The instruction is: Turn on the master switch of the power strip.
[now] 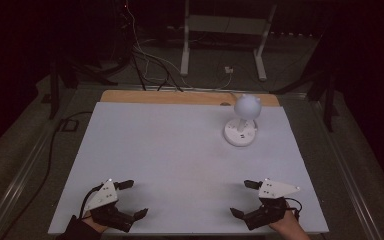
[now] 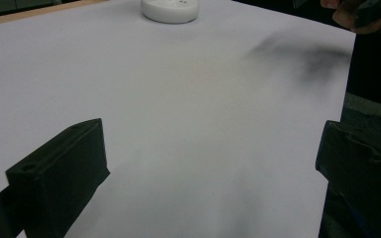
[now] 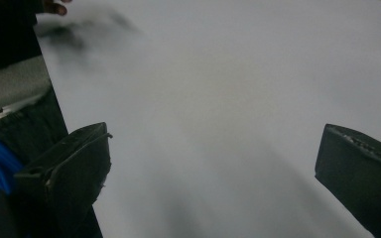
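A small white lamp [image 1: 244,120] with a round head and a disc base stands at the far right of the white tabletop [image 1: 180,160]; its base [image 2: 169,10] shows at the top of the left gripper view. My left gripper [image 1: 134,199] rests near the front left edge, jaws wide apart with nothing between them [image 2: 208,163]. My right gripper [image 1: 244,198] sits near the front right edge, also open and empty [image 3: 211,163].
A wooden strip [image 1: 180,97] runs along the table's far edge. Beyond it stand a white metal frame [image 1: 225,40] and loose cables [image 1: 150,60] on the dark floor. A person's hand [image 2: 362,17] shows at the top right of the left gripper view.
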Demonstrator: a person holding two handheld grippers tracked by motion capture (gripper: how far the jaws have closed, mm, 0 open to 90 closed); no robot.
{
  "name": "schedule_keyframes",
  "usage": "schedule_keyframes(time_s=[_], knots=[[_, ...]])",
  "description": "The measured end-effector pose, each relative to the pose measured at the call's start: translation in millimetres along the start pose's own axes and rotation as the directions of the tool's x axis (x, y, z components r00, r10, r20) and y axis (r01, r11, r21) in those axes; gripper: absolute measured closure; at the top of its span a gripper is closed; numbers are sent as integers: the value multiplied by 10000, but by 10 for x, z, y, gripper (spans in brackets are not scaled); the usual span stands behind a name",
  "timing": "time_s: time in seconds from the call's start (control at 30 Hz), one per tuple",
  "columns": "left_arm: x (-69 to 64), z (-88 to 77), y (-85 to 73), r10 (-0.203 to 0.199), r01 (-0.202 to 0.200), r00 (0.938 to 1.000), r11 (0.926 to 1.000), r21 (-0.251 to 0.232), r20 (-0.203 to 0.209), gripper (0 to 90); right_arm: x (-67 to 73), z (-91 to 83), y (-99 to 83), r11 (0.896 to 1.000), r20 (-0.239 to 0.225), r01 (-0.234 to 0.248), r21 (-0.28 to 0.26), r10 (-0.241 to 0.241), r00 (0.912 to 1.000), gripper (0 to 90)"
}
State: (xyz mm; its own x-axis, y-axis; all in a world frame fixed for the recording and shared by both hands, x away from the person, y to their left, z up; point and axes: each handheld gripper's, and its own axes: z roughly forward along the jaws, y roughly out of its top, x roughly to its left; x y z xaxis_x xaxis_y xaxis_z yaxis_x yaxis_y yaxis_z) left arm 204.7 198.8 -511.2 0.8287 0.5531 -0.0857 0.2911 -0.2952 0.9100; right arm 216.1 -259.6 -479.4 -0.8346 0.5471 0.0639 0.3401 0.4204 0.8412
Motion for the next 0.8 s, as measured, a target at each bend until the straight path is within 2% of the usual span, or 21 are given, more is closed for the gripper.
schedule_keyframes(time_s=[0.17, 0.8], knots=[[2, -1, 0, -25, 25, 10000, 10000, -12, -7, 2, -15, -18, 59, 9998, 107, 210, 49, -210, 9997, 7], [5, -4, 1, -62, 62, 10000, 10000, -42, -1, 2, -122, -63, 325, 9991, 67, 347, -232, -345, 9994, 6]])
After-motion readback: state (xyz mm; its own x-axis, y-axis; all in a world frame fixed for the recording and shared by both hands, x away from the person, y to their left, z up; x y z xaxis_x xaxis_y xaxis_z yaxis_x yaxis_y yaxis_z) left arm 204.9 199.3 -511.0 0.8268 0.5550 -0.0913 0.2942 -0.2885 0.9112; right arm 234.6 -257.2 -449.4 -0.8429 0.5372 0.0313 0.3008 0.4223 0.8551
